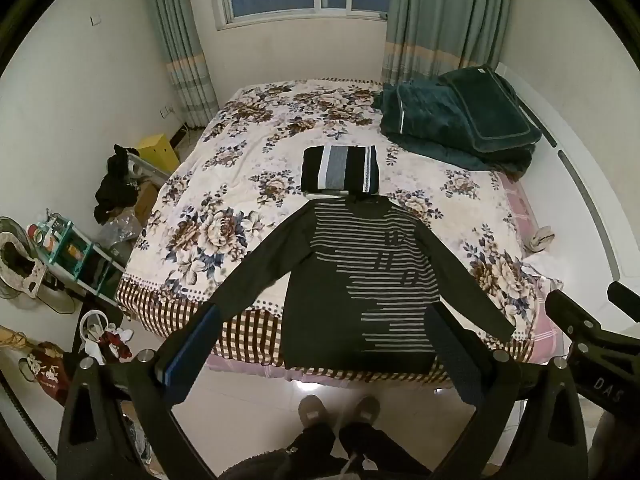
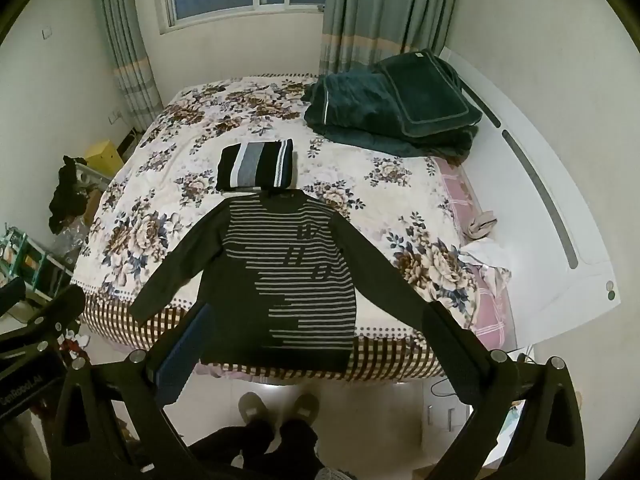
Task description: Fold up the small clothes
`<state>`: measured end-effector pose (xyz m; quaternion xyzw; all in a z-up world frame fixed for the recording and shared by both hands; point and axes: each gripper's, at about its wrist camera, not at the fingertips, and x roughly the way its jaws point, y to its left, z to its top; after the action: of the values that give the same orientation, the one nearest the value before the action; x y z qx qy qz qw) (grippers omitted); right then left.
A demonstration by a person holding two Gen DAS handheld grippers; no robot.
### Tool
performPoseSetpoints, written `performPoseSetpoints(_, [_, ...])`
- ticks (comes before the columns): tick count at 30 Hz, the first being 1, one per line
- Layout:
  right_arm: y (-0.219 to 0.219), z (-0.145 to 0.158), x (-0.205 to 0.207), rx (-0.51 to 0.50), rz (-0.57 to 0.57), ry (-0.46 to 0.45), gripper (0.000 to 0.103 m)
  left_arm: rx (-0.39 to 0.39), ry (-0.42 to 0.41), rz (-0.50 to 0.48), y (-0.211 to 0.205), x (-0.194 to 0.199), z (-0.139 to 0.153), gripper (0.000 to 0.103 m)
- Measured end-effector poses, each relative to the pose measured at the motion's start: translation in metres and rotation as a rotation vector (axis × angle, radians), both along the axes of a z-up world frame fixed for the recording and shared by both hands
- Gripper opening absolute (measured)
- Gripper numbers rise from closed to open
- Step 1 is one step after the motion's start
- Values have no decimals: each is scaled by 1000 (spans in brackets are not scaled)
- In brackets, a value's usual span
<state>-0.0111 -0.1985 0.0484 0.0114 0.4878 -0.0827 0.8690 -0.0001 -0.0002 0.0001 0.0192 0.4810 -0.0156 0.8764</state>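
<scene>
A dark sweater with grey stripes [image 1: 360,276] lies flat and face up at the near edge of the bed, sleeves spread out; it also shows in the right wrist view [image 2: 288,276]. A folded striped garment [image 1: 340,169] lies just beyond its collar, also seen from the right [image 2: 256,165]. My left gripper [image 1: 324,316] is open and empty, held above the floor short of the sweater's hem. My right gripper [image 2: 320,312] is open and empty too, at about the same height and distance.
The bed has a floral blanket [image 1: 240,184] with a checked border. A pile of dark green bedding [image 1: 460,124] lies at the far right. Clutter, a shelf [image 1: 76,252] and a yellow box [image 1: 158,152] stand on the floor to the left. The person's slippers [image 1: 340,408] are below.
</scene>
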Motion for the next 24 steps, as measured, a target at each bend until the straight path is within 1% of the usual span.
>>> performPoseSetpoints(5, [0,-1,0,1,1,-4,103,-5,-1,-2,1,0,0,103])
performPoseSetpoints(8, [0,9,7,3,1,-4,103,-5,-4,-2,1,0,0,103])
performPoseSetpoints(12, [1,9,7,0,1,-6,103,-7,-5,-1,1,-1,0,103])
performPoseSetpoints(13, [1,7,6,-2,0,-7,103,-7,-4,-2,-5,0,3,103])
performPoseSetpoints(14, [0,18,14,-1,0,-8,103,-7,-6,0,-5,0,3,103])
performPoseSetpoints(15, [0,20,16,0,0,-7,103,-8,-6,0,-5,0,3,103])
performPoseSetpoints(21, [2,12,9,-3,1,-10,103,-10,-7,-1,-6,2,8,103])
performPoseSetpoints(23, [3,12,10,-4,0,-10,103,-10,-7,-3,-6,2,7,103])
performPoseSetpoints(24, [2,17,13,-4,0,-10,103,-10,-7,-2,-7,2,8,103])
